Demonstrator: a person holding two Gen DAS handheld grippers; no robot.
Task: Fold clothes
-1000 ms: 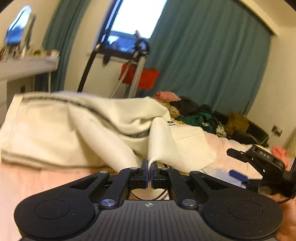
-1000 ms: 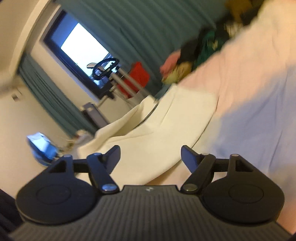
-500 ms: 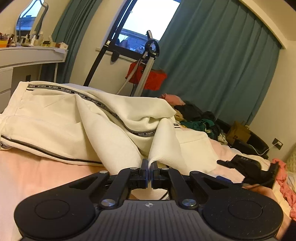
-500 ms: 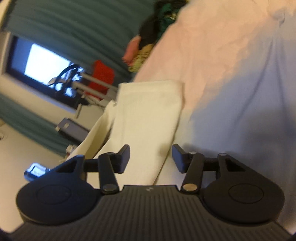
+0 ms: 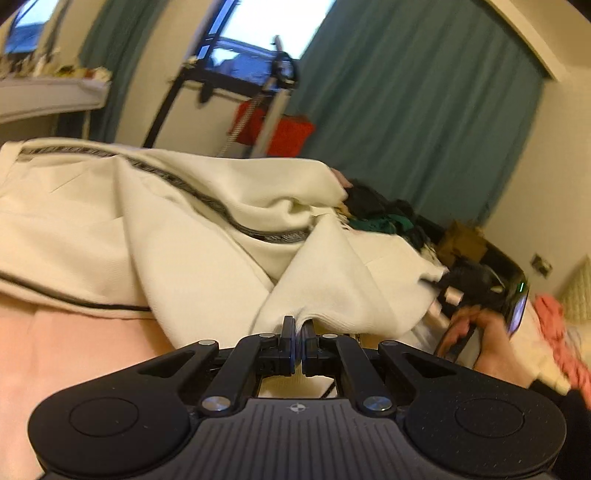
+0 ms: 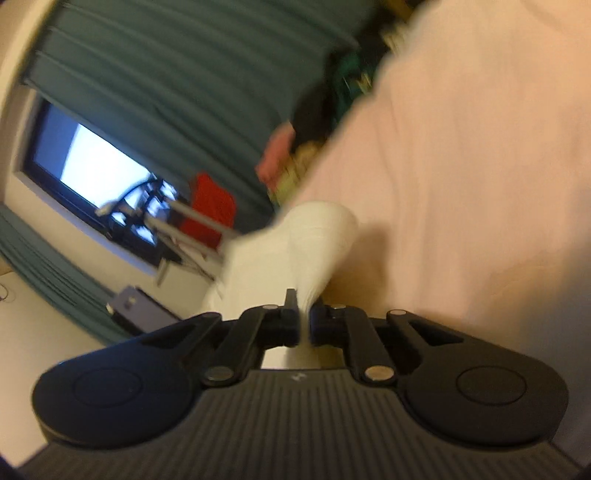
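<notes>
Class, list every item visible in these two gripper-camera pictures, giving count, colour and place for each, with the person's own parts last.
cream trousers: one, cream with dark stripe, on the bed
bedsheet: one, pink, under the trousers
clothes pile: one, mixed colours, behind the trousers
curtains: teal, back wall
window: one, bright, between the curtains
red cloth: one, on a metal frame
left gripper: black, shut on trouser fabric
right gripper: black, jaws just closed on a trouser corner
hand: one, holding the right gripper

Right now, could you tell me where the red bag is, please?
In the left wrist view the red bag hangs on the metal stand below the window, beyond the cream trousers on the bed.
</notes>
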